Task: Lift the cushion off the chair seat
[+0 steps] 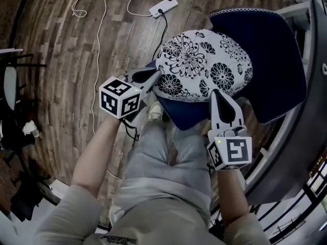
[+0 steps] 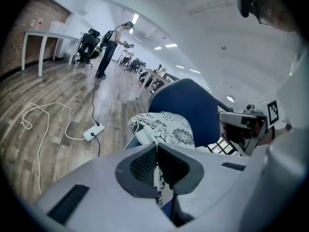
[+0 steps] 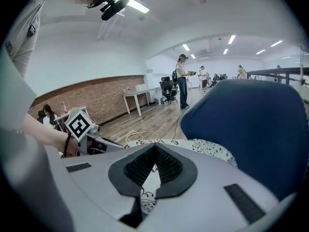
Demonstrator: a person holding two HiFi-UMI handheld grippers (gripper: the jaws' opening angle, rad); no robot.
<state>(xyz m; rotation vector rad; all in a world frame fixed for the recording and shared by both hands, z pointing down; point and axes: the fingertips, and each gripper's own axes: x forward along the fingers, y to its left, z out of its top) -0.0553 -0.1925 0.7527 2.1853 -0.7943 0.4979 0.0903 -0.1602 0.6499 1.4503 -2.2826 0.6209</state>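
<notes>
A white cushion (image 1: 202,65) printed with black flowers sits on the blue chair (image 1: 276,60). My left gripper (image 1: 157,75) grips the cushion's left edge, its jaws shut on a fold of the fabric. My right gripper (image 1: 216,93) pinches the cushion's near edge in the same way. In the left gripper view the cushion (image 2: 166,127) bulges past the closed jaws, and the fabric hangs down between them. The right gripper view has the cushion (image 3: 207,146) just beyond the closed jaw tips, in front of the blue chair back (image 3: 251,124).
A white power strip (image 1: 163,6) and a looped white cable (image 1: 84,6) lie on the wood floor beyond the chair. My legs stand close against the seat's front. Dark chairs (image 1: 20,137) stand at the left. People and tables (image 3: 137,100) are far off.
</notes>
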